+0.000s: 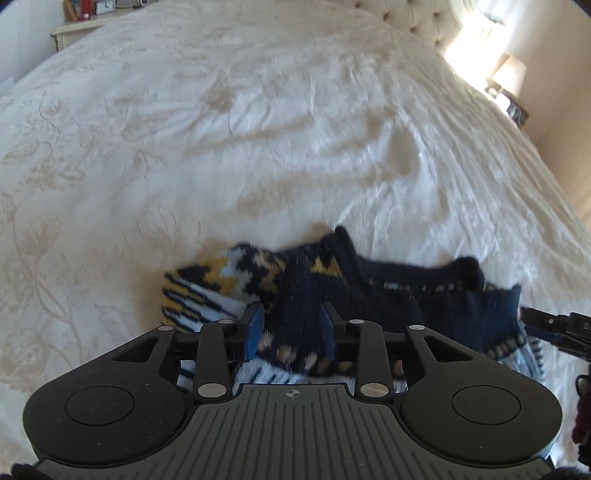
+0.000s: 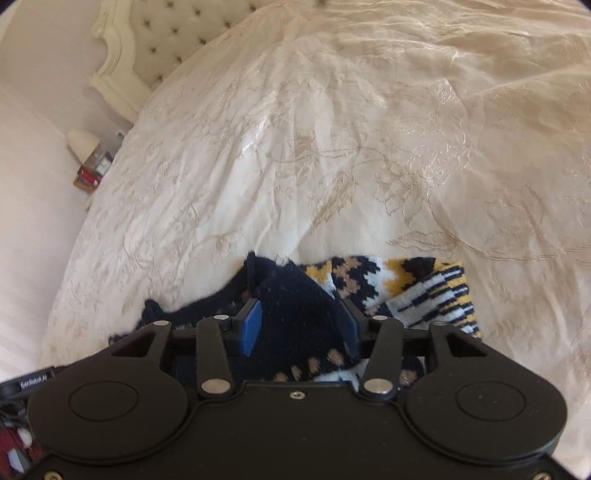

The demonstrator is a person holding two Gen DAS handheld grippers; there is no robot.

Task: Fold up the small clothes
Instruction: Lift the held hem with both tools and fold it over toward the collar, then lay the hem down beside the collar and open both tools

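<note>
Your left gripper stands narrowly parted over the knitted sweater, pads clear of the wool. Your right gripper gapes wider astride a navy fold. Both sit on the bedspread, well short of the headboard.

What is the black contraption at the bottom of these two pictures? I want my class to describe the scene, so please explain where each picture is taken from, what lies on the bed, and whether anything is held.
No robot here: a person holds a pair of hand-held tongs in each hand, with a camera on each looking forward along its blue-padded fingers. One picture looks out from the left tongs, the other from the right tongs. On the cream embroidered bedspread lies a small knitted garment, navy with yellow, white and tan patterning, already folded over. It lies between both pairs of fingers, but the pads stand apart, so neither seems to grip it.
</note>
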